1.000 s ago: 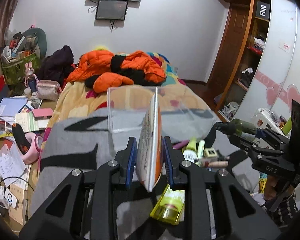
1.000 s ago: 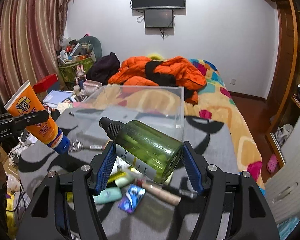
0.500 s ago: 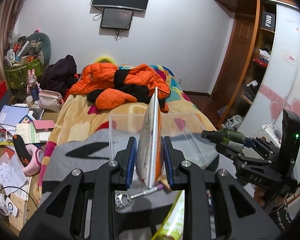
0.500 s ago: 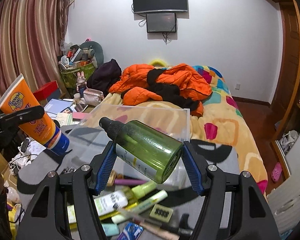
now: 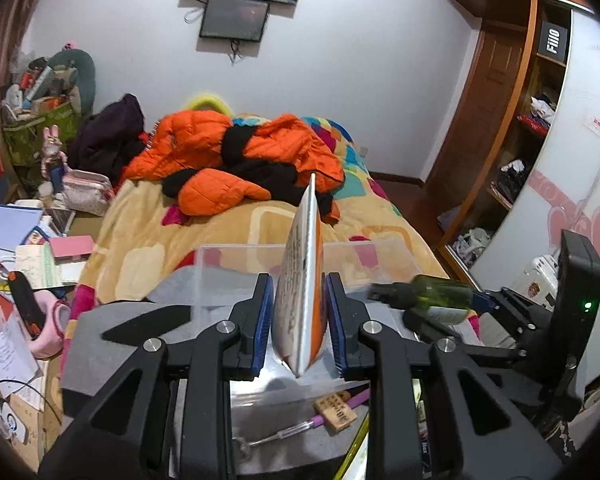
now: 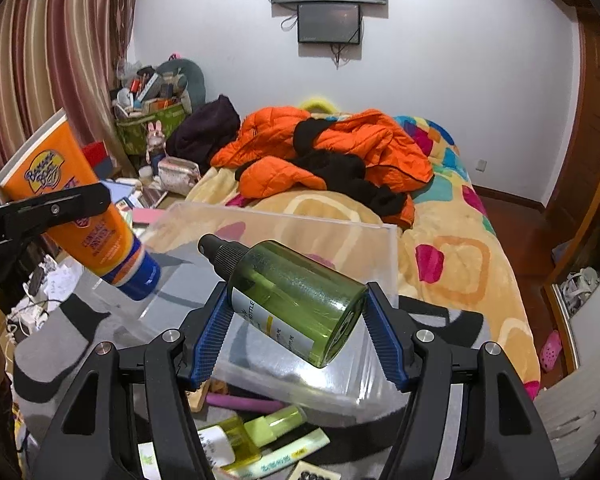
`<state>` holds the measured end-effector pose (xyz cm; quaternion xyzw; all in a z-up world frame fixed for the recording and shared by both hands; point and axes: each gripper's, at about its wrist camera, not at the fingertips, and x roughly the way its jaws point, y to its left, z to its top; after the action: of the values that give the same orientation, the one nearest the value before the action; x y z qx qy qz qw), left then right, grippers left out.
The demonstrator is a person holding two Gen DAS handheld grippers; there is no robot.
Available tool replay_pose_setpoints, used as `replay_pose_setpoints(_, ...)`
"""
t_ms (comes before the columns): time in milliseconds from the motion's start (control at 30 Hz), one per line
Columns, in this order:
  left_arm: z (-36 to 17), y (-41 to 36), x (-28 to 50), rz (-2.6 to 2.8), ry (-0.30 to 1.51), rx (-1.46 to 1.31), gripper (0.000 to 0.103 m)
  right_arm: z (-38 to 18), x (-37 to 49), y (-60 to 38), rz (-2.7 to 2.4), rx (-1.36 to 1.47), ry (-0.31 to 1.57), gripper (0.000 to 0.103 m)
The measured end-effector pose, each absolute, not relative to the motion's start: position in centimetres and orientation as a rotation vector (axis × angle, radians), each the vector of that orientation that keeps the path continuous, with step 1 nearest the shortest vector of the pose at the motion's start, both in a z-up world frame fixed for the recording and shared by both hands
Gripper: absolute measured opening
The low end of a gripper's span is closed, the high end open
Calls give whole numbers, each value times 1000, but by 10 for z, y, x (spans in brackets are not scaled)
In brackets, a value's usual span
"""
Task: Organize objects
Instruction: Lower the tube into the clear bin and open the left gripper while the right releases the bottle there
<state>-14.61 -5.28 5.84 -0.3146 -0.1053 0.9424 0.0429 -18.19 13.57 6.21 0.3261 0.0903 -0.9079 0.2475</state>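
Once carried forward from the near clutter, now poised over clear plastic bin [image 6: 300, 232]: left gripper [image 5: 299, 312] clamping sunscreen tube [image 5: 304, 280], right gripper [image 6: 296, 332] clamping green spray bottle [image 6: 296, 300]; release pending.

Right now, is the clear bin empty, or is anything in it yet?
Looks empty: through the clear bin only blanket shows. The sunscreen tube and green bottle are held above it.

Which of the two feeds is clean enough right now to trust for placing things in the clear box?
Right wrist view: sharp on the green spray bottle and sunscreen tube; clear box walls show faint glare. Left wrist view: the green spray bottle is motion-blurred, the tube seen edge-on; both bend straight lines at the edges.
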Motion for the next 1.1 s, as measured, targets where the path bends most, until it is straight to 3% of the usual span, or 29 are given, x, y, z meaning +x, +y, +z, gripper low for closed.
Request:
replay_pose_setpoints(400,16,-47,-194,2646,-493,-1134,26,42,-207,125,-2446,961,332,62)
replay_pose_setpoints(733,6,-60,-203,2700,-445,-1205,23,28,-222,109,-2399,1017,368,62)
replay_pose_setpoints(967,-10,-81,-199,2730,-472,-1296,43,15,-226,91,-2350,1055,392,62)
replay_pose_setpoints(1100,-12,-82,-195,2735,-459,-1298,46,13,-227,87,-2333,1067,388,62)
